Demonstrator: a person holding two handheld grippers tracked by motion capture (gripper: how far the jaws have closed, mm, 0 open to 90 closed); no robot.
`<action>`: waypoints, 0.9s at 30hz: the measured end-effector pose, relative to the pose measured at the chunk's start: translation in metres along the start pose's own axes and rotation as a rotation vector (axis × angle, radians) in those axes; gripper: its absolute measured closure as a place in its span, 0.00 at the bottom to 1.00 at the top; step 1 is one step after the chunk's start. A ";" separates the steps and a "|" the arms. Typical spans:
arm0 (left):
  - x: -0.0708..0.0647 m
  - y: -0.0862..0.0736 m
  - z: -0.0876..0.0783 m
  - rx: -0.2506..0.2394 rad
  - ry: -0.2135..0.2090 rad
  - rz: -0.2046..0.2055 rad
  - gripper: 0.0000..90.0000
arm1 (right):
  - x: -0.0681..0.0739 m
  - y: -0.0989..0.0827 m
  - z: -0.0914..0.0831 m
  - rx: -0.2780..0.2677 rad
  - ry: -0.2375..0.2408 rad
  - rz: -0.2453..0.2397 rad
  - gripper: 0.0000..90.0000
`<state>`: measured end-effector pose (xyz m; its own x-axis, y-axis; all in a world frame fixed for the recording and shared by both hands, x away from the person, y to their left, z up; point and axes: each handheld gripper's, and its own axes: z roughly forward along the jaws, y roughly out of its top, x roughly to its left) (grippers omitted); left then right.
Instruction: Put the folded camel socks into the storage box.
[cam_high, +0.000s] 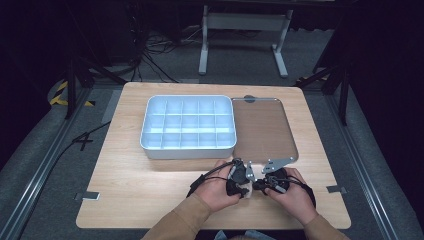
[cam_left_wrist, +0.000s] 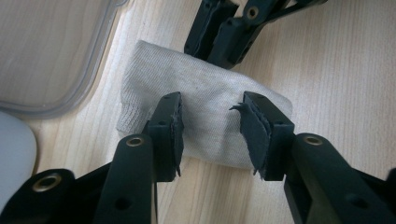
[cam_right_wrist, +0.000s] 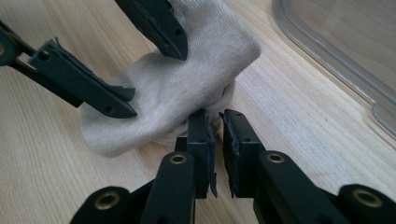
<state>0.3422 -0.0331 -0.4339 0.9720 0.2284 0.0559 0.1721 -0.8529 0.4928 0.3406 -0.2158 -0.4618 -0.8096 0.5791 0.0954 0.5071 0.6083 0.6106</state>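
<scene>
Our right gripper (cam_right_wrist: 217, 126) pinches the folded cloth's (cam_right_wrist: 187, 79) edge; our left gripper (cam_left_wrist: 210, 126) straddles it, jaws open, crosswise.

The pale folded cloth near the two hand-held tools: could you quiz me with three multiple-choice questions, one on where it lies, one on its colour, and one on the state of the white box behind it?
1. Where does the folded knit cloth lie?
A on a chair
B on the light wooden table, near the person's edge
C in a bucket

2. What colour is it?
A off-white
B red
C dark blue

3. The white plastic compartment box is:
A open, its clear plastic lid flat beside it
B lidded
C upside down

Answers: B, bare wood shows all round it; A, both gripper views show pale knit; A, the high view looks straight into its compartments.
</scene>
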 end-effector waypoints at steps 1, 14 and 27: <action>0.000 0.000 0.000 0.000 0.000 0.000 0.65 | 0.000 -0.001 -0.002 0.000 0.000 0.008 0.89; 0.003 -0.001 0.003 -0.005 -0.036 -0.026 0.55 | -0.001 0.006 -0.025 -0.139 -0.006 0.104 0.64; 0.002 -0.002 0.004 0.002 -0.038 -0.021 0.50 | 0.003 0.009 -0.004 -0.129 -0.009 0.178 0.56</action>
<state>0.3441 -0.0325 -0.4383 0.9734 0.2287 0.0127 0.1931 -0.8491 0.4916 0.3416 -0.2105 -0.4526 -0.7076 0.6765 0.2041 0.5993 0.4215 0.6806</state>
